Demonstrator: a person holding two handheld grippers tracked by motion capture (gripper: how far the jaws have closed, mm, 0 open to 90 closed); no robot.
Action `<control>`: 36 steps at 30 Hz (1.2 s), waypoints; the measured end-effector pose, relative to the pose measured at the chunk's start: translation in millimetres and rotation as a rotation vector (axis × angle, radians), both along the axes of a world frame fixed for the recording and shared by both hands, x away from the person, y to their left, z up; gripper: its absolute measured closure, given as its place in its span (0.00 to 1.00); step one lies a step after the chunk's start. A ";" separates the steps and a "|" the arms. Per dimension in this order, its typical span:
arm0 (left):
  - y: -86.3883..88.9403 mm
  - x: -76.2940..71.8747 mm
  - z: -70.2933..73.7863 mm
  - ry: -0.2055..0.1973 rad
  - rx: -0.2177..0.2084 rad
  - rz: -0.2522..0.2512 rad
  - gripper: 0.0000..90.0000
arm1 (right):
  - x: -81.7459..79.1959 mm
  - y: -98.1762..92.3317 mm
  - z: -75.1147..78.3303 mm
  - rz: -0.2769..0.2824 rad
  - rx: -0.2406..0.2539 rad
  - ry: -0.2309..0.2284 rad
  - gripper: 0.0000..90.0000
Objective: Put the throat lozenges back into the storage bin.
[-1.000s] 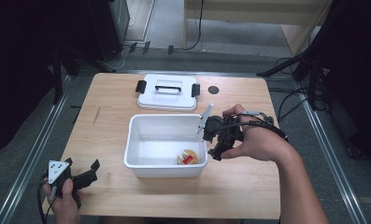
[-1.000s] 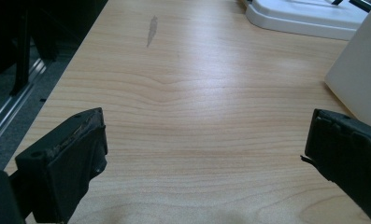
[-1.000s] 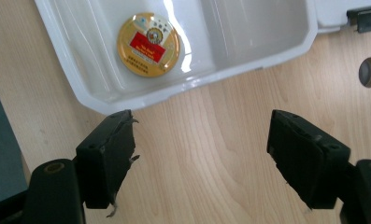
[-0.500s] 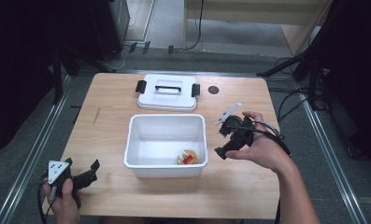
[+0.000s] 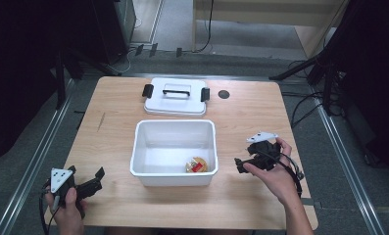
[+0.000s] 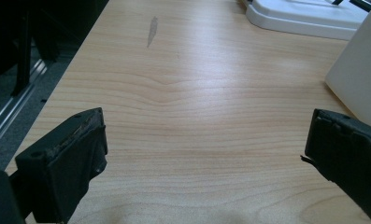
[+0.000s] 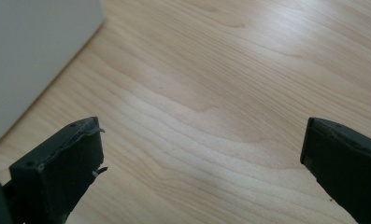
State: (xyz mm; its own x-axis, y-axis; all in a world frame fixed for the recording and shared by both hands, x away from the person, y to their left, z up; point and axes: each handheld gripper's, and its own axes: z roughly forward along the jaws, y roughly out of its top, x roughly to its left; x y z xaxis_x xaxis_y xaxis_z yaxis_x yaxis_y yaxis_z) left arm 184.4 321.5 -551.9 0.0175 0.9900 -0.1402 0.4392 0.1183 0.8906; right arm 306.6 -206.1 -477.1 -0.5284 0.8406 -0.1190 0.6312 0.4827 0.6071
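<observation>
On the wooden table [image 5: 113,103], a white tub [image 5: 175,172] is sitting near the middle, and a small round yellowish item with a red patch [image 5: 197,165] is lying inside it, in the near right corner of the tub floor. What the item is cannot be told from the high view. Just beyond the tub, toward the far edge, a white lid [image 5: 176,98] with 2 black clips and a black handle is lying flat, and a small dark disc [image 5: 224,94] is resting on the wood to the right of it.

The right gripper [image 5: 243,164] is hovering to the right of the tub, near its right wall but apart from it, with its jaws pointing left toward the tub. Its jaws have just been opening, and nothing is sitting between them: in the right gripper view [image 7: 197,154] the 2 black jaws are standing wide apart over bare wood, with the white tub wall [image 7: 33,56] showing at the upper left.

The left gripper [image 5: 91,181] is resting at the near left corner of the table, well apart from the tub. In the left gripper view [image 6: 204,149] its jaws are spread wide with bare wood between them, and the tub's corner [image 6: 360,79] and the lid [image 6: 309,18] are showing at the right and far right.
</observation>
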 end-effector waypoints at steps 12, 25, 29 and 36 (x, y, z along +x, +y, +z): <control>0.2 0.0 0.0 0.000 0.000 0.000 0.00 | -16.5 -30.6 -28.5 -0.253 0.151 -0.219 0.00; 0.1 -0.1 0.0 0.001 -0.001 0.003 0.00 | -44.5 -67.7 -36.6 -0.369 0.198 -0.370 0.00; 0.2 -0.2 0.0 -0.001 -0.002 0.003 0.00 | -53.3 -79.5 -41.2 -0.386 0.229 -0.379 0.00; 0.2 -0.2 0.0 -0.001 -0.002 0.004 0.00 | -67.1 -93.3 -47.3 -0.394 0.229 -0.393 0.02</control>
